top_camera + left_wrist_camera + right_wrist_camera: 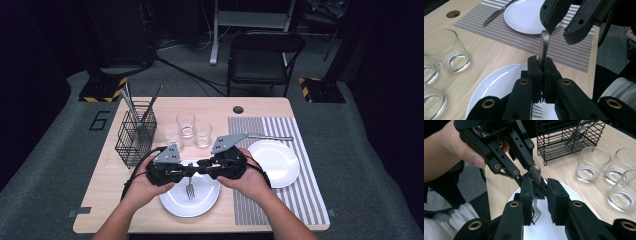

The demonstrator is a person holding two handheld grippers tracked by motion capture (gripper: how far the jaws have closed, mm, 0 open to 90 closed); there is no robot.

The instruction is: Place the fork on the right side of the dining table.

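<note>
Steel shows first: a slim metal fork (190,189) hangs over the round white plate (175,202) at the lower centre of the high view, tines down, handle rising between the two grippers. The left gripper (543,75) is clenched on the fork's neck, its jaws pressed together in the lower middle of the left gripper view with the handle standing up out of them. The right gripper (540,195) faces it, jaws parted on either side of the fork in the right gripper view; they are released, not yet pinching. So the step in hand looks like a hand-over of the fork from left to right, above the near plate.

The next move, as I judge it, calls for the right gripper to clamp on the handle before the left lets go; otherwise the fork drops onto the plate.

Farther up the wooden desk (115,200) stand three clear drinking glasses (186,124), left of centre, and a black wire cutlery basket (135,134) farther left. To the right, a grey striped placemat (305,195) carries a second white plate (282,162), with a metal knife (270,136) lying beyond it.
</note>
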